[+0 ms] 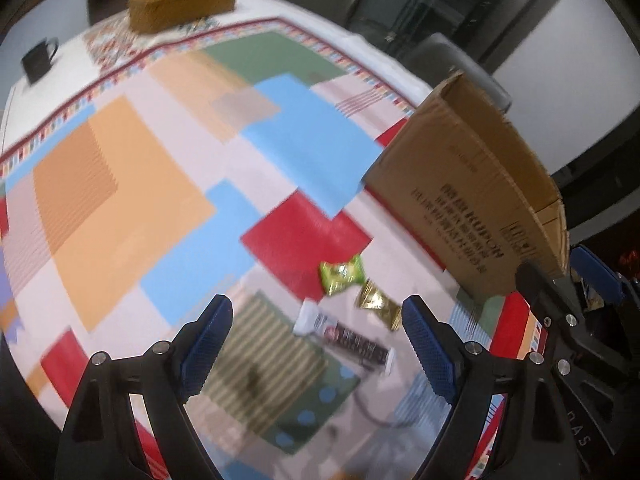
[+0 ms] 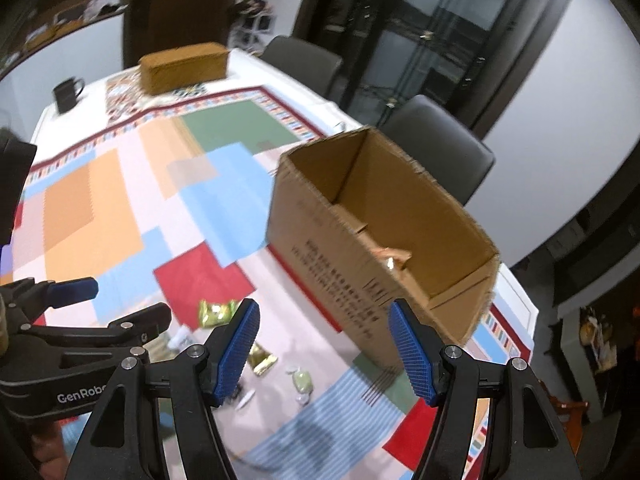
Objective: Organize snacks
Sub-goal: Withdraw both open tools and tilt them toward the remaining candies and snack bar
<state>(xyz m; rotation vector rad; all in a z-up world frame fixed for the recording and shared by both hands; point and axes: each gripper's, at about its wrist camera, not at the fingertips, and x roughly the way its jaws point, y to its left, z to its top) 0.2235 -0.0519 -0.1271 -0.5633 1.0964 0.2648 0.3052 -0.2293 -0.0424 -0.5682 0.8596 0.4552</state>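
Note:
Loose snacks lie on the patchwork tablecloth: a green packet (image 1: pixel 342 274), a gold packet (image 1: pixel 378 304) and a dark bar with white ends (image 1: pixel 346 342). My left gripper (image 1: pixel 316 344) is open and empty just above them. The open cardboard box (image 1: pixel 476 196) stands to their right. In the right wrist view my right gripper (image 2: pixel 324 348) is open and empty, near the box (image 2: pixel 340 256). A wrapped snack (image 2: pixel 394 258) lies inside the box. The green packet (image 2: pixel 216 312), the gold packet (image 2: pixel 262 358) and a pale green candy (image 2: pixel 302 380) lie below.
A closed brown box (image 1: pixel 182 2) and a black mug (image 1: pixel 38 58) stand at the table's far end. Dark chairs (image 2: pixel 438 146) stand along the right side. The left gripper's body (image 2: pixel 72 344) shows at the left of the right wrist view.

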